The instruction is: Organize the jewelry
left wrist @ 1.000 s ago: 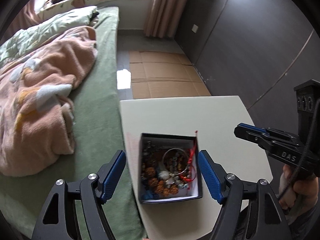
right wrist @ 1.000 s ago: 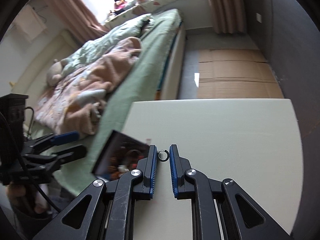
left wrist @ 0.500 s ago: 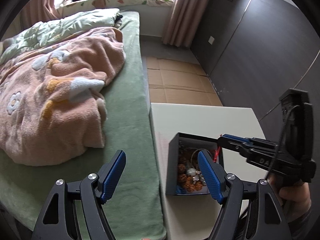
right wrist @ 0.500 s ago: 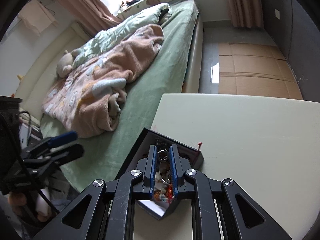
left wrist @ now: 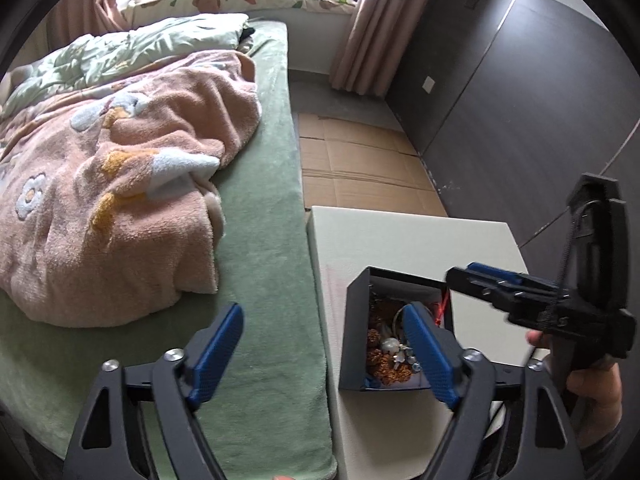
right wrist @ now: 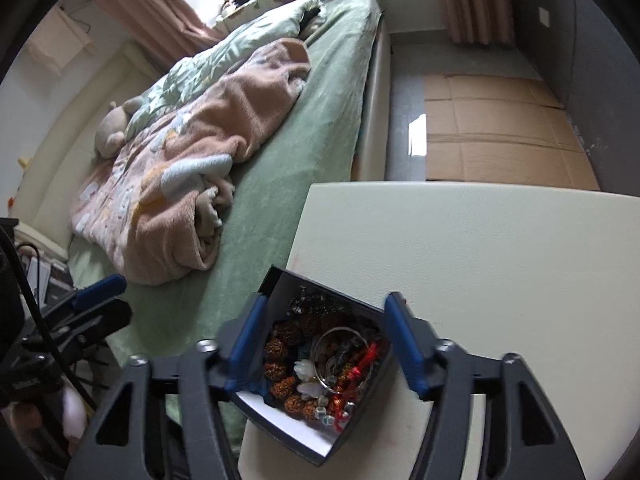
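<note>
A small black box point(left wrist: 362, 316) point(right wrist: 276, 284) sits near the left edge of the cream table point(left wrist: 400, 240) point(right wrist: 480, 248). It holds brown bead bracelets point(right wrist: 280, 356), a silver bangle point(right wrist: 320, 344), red cord point(right wrist: 366, 356) and other jewelry. My right gripper point(right wrist: 324, 340) is open directly above the box, with nothing between its fingers; it also shows in the left wrist view point(left wrist: 460, 276). My left gripper point(left wrist: 324, 352) is open and empty, its right finger over the box, its left over the bed; it also shows in the right wrist view point(right wrist: 100, 300).
A bed with a green sheet point(left wrist: 260, 260) and a pink blanket point(left wrist: 120, 184) lies against the table's left side. Flattened cardboard point(left wrist: 360, 168) covers the floor beyond the table. A dark wall point(left wrist: 520, 100) runs along the right.
My right gripper carried a small ring from the table to above the box, then opened; the ring is no longer between its fingers. My left gripper drifted left toward the bed.
</note>
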Demonstrator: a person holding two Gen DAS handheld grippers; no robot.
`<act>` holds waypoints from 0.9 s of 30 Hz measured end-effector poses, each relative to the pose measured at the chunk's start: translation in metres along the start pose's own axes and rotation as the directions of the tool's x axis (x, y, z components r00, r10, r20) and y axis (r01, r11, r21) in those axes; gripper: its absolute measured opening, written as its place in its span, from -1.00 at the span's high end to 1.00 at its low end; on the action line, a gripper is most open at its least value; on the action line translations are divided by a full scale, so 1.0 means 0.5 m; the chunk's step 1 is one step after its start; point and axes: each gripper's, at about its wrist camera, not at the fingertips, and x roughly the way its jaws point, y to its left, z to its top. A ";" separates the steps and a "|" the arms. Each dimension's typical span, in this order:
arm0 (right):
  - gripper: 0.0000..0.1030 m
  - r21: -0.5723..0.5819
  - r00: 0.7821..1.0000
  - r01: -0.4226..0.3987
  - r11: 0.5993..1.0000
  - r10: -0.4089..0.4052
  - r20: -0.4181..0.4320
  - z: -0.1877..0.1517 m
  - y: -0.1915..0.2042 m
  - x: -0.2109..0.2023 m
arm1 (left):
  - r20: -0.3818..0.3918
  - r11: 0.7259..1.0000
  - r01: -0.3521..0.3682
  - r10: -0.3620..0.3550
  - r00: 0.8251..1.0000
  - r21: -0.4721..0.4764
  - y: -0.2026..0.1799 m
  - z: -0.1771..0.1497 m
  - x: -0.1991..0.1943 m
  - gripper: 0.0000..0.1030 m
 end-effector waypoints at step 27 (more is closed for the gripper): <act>-1.00 0.156 0.946 0.154 0.976 -0.191 0.262 -0.266 -0.112 -0.382 | 0.151 0.978 0.122 -0.148 0.977 0.167 -0.187 -0.128 -0.160 -0.99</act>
